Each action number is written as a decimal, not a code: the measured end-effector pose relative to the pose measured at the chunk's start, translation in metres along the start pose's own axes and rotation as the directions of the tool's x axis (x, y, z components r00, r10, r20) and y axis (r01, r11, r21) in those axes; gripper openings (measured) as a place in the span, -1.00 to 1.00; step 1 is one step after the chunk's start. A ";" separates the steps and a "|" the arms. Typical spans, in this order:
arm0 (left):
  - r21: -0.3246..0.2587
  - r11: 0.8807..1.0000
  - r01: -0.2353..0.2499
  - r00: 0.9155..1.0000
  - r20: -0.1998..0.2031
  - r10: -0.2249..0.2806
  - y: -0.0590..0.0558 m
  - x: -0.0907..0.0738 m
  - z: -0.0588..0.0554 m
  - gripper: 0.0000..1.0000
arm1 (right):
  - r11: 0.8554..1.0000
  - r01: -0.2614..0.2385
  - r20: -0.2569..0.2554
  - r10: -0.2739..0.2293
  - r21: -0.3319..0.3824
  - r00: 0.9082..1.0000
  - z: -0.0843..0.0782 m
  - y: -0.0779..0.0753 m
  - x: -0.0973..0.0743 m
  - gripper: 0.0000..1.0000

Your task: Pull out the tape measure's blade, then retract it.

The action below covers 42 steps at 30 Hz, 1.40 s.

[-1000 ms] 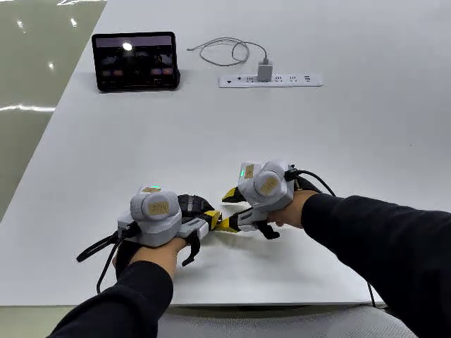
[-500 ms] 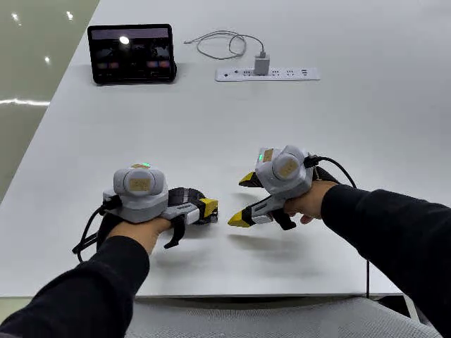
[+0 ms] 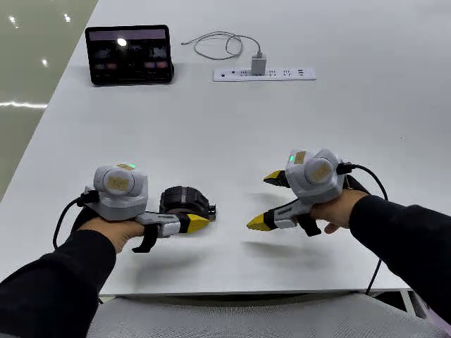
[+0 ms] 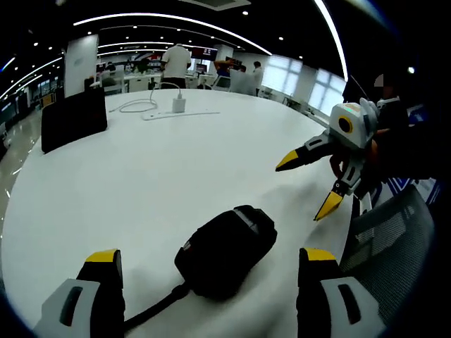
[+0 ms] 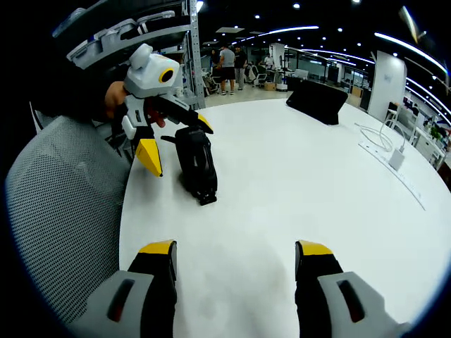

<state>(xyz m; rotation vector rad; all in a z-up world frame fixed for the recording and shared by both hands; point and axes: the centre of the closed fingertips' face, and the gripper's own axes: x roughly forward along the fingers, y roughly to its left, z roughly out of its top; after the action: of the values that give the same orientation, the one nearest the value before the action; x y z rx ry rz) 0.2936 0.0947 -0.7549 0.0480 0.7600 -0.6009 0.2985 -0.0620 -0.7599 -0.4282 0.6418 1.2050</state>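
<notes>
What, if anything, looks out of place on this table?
Nothing stands out. The tape measure lies on the table between the open left gripper's jaws, with no blade pulled out. The right gripper hangs open, apart from it. The tablet stands upright and the power strip lies tidy at the far side.

The white bench [image 3: 232, 134] stretches wide, with a glossy greenish floor [image 3: 28, 63] past its left edge. A grey mesh chair [image 3: 246, 317] stands at its near edge. Beyond the far edge, curved ceiling light strips [image 4: 162, 14] and bright windows [image 4: 320, 88] light an open hall.
</notes>
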 end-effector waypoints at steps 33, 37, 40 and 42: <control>0.080 0.995 0.056 0.998 0.015 -0.057 0.029 -0.063 -0.023 1.00 | 0.980 0.166 -0.016 -0.166 0.110 0.986 -0.075 -0.013 -0.100 0.95; 0.098 0.994 0.042 0.998 0.044 -0.047 0.029 -0.068 -0.022 1.00 | 0.969 0.203 0.002 -0.206 0.138 0.979 -0.079 -0.017 -0.120 1.00; 0.087 0.996 0.033 0.999 0.031 -0.036 0.035 -0.071 -0.027 1.00 | 0.965 0.219 -0.005 -0.221 0.142 0.975 -0.083 -0.014 -0.131 1.00; 0.095 0.995 0.027 0.999 0.042 -0.031 0.037 -0.074 -0.026 1.00 | 0.962 0.234 -0.009 -0.235 0.143 0.972 -0.085 -0.013 -0.137 1.00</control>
<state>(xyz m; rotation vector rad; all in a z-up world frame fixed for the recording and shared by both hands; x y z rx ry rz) 0.2546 0.1690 -0.7315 0.1106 0.6913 -0.6637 0.2615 -0.2178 -0.7334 -0.3674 0.6468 0.9283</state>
